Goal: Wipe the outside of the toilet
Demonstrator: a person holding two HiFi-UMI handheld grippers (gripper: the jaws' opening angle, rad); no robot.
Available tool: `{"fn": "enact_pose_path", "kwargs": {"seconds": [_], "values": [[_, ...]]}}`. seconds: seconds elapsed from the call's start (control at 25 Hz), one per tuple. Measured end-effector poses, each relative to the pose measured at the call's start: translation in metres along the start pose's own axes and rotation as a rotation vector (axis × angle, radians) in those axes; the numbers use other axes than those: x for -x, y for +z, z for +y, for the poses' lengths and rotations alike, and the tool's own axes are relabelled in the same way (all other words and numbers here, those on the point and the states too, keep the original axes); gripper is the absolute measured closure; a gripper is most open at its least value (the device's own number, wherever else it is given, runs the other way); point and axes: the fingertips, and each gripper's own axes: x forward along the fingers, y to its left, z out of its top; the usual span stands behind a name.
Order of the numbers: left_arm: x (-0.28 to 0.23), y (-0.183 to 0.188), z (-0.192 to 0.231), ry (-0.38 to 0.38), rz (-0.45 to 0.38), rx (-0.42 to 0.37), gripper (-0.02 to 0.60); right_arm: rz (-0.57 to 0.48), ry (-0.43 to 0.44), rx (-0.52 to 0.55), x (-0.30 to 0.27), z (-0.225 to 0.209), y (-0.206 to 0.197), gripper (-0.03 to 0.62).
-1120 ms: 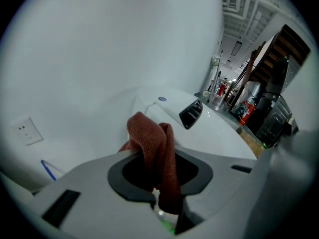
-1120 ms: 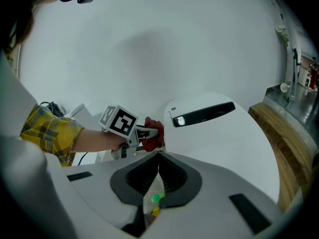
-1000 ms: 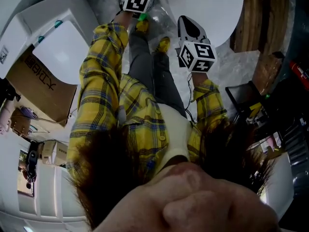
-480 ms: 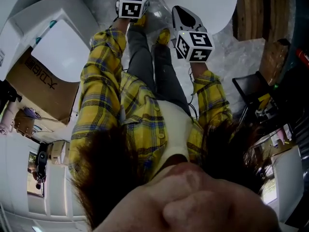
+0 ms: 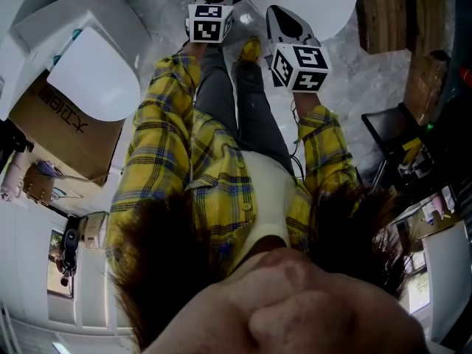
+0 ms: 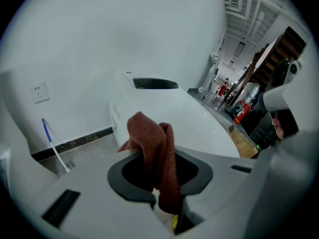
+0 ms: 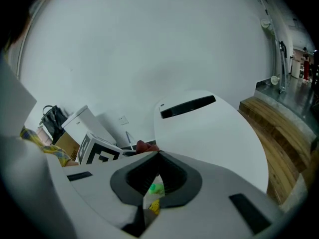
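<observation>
The toilet [image 6: 169, 111] stands just ahead of both tools, white and hard, judged glossy and slippery; the red-brown cloth [image 6: 154, 148], soft and limp, is clamped bunched in the left tool [image 6: 162, 195], best kept gripped at its fold; the right tool [image 7: 157, 156] is closed on nothing.

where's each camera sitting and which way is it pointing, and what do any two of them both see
Left gripper view: rides the left gripper, looking along jaws shut on a red-brown cloth, toward the toilet and wall.
Right gripper view: rides the right gripper, jaws together and empty, facing the toilet.
Head view: on the person's head, aimed steeply down at the plaid shirt, legs and both grippers.
Shared: both gripper views show the toilet; the right one also catches the cloth.
</observation>
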Motion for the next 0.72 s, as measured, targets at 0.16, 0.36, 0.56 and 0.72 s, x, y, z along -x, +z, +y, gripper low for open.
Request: {"fn": "enact_pose_path", "kwargs": {"seconds": [0.16,0.36,0.56,0.72], "values": [[0.003,-0.024,-0.021,-0.023,0.032,0.0,0.485,-0.007,-0.007,-0.017,0.009,-0.005,-0.009,0.568],[0.005,-0.053,-0.051,-0.063,0.086,-0.009,0.485,-0.014,-0.015,-0.035,0.02,-0.013,-0.019,0.568],[0.007,-0.073,-0.081,-0.107,0.108,0.018,0.485,-0.021,-0.022,-0.047,0.031,-0.018,-0.027,0.568],[0.006,-0.082,-0.107,-0.159,0.113,0.002,0.485,-0.03,-0.027,-0.056,0.039,-0.023,-0.033,0.568]]}}
